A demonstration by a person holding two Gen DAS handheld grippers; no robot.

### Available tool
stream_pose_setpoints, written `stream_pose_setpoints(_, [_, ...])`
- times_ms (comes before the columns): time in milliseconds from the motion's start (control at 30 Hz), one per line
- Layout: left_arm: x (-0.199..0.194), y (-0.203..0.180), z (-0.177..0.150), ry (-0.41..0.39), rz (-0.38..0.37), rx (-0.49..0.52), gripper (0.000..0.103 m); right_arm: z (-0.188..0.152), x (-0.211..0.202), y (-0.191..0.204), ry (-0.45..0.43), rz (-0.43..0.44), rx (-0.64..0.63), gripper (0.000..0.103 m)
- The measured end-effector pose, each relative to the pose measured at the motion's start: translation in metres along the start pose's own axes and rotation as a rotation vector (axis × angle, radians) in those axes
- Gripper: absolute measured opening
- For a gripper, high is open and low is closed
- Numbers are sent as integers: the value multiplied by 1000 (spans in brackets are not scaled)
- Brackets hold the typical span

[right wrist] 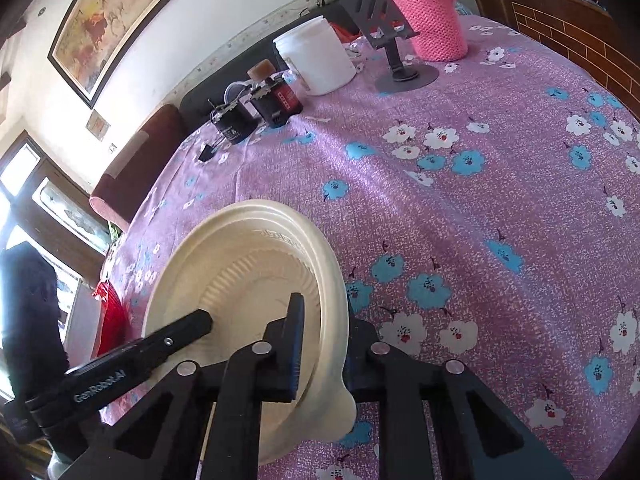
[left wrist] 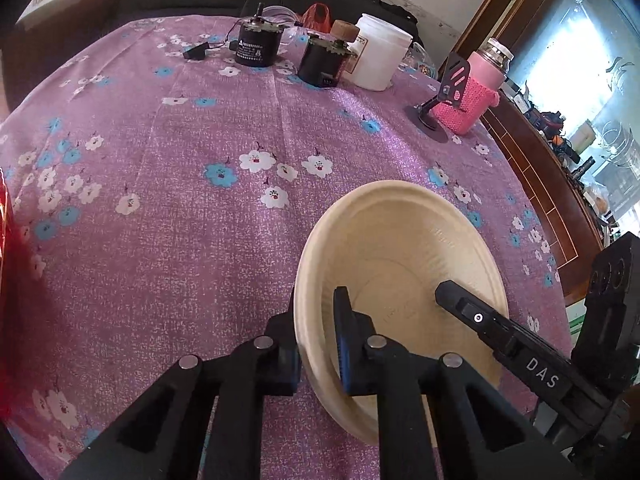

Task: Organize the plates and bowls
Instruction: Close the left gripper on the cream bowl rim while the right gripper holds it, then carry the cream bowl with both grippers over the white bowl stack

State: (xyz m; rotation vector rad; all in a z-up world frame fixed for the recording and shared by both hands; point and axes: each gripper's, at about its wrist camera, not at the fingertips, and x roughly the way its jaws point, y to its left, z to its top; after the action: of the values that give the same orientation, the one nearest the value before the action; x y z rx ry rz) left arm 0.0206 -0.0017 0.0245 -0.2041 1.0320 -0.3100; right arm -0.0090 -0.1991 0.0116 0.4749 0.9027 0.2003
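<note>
A cream disposable bowl rests tilted on the purple flowered tablecloth at the lower right of the left wrist view. My left gripper is shut on its near left rim, one finger inside and one outside. One finger of the right gripper reaches into the bowl from the right. In the right wrist view the same bowl shows a ribbed inner layer, perhaps a nested plate. My right gripper is shut on its right rim. The left gripper's finger lies across the bowl's left side.
At the table's far side stand two black motors, a white tub, a grey phone stand and a bottle in a pink knitted sleeve. Something red sits at the left edge. A wooden cabinet runs along the right.
</note>
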Motion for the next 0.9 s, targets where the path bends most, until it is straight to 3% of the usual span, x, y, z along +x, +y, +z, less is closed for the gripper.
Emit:
stream_pose_setpoints(267, [-24,-12,-6,-66,53,58,13,-2,-4,6,-25,12,-25,11])
stream_pose_setpoints(467, [-61,-3,-6,-115,46,48,14,-5,-23,28,-67,43,-50,11])
stream_pose_setpoints(667, [-114,21,-8,-200,49,9,14,-11,-47,79,-86,84,-115,11])
stream_pose_setpoints(900, [-178,81,-9,-303,86,-90,14,-13,-50,163,-78,129,-252,12])
